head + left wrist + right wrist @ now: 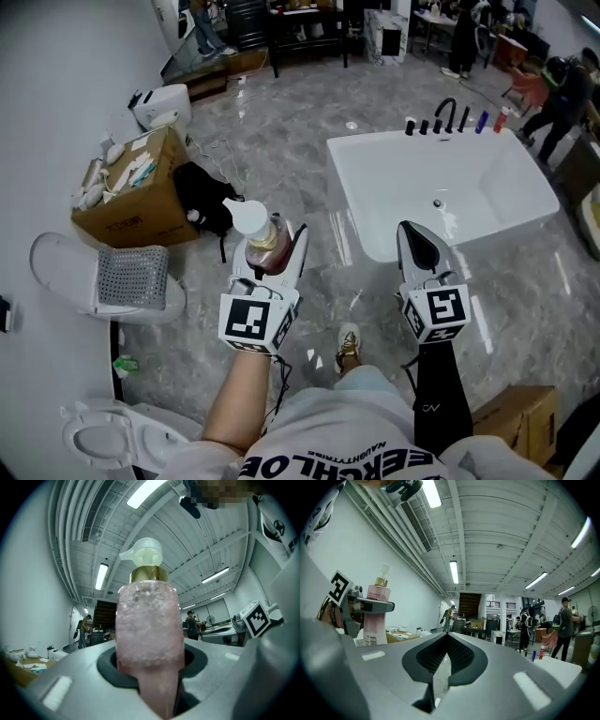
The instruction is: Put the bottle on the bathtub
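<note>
The left claw (279,251) clamps the pink pump bottle (263,246) upright above the marble floor (309,122), off to the left of the white bathtub (403,183). The right claw (419,246) is pressed together, empty.

The left tool (271,249) and right tool (416,238) are pale grey shells with dark textured pads (461,656). Each carries a white cube (255,321) printed with black square markers. The right one has a black handle (439,398). The person wears a light T-shirt (328,424) with black lettering and a yellowish shoe (348,345).
</note>
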`<state>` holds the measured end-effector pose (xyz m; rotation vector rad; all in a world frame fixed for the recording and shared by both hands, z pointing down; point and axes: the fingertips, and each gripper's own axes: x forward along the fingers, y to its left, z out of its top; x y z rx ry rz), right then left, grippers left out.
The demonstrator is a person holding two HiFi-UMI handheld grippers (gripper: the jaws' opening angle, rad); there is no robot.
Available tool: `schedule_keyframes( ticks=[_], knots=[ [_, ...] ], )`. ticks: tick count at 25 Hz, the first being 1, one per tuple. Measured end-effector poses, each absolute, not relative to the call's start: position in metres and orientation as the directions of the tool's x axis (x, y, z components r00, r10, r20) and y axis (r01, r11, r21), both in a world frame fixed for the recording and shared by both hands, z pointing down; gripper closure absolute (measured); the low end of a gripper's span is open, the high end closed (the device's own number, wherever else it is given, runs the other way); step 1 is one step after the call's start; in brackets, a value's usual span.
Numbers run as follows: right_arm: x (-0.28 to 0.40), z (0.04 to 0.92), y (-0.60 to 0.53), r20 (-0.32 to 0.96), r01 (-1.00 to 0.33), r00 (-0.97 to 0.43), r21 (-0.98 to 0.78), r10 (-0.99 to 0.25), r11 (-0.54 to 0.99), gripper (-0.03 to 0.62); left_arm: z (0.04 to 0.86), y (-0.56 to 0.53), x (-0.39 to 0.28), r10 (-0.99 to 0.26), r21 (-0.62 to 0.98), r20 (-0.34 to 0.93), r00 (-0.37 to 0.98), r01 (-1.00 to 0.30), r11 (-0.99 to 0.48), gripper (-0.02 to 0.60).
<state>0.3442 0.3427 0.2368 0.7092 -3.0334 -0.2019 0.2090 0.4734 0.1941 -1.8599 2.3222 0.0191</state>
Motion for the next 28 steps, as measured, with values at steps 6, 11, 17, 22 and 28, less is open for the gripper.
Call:
schedule_keyframes(
  ticks=[6,11,17,22,28],
  knots=[
    [0.281,0.226,0.248,-0.019,-0.411,-0.911,0.112,-0.412,0.905,0.565,0.184,0.381,0.154,-0.963,-0.102,-0.138,-0.231,-0.964,0.246,0.287],
    [0.250,0.227,0.188,-0.010,-0.405,-0.914,0.105,-0.406,0.908,0.566,0.182,0.319,0.123,-0.961,-0.103,-0.126,-0.247,-0.960,0.260,0.287],
    [0.231,0.233,0.135,-0.010,-0.406,-0.914,0.073,-0.406,0.911,0.565,0.189,0.261,0.103,-0.966,-0.100,-0.102,-0.239,-0.963,0.249,0.287],
    [0.218,0.235,0.109,-0.022,-0.420,-0.907,0.081,-0.420,0.904,0.565,0.189,0.232,0.087,-0.969,-0.111,-0.094,-0.227,-0.965,0.236,0.287],
    [0.202,0.236,0.075,-0.015,-0.452,-0.890,0.150,-0.455,0.879,0.565,0.186,0.189,0.068,-0.977,-0.127,-0.095,-0.191,-0.971,0.202,0.287]
  ],
)
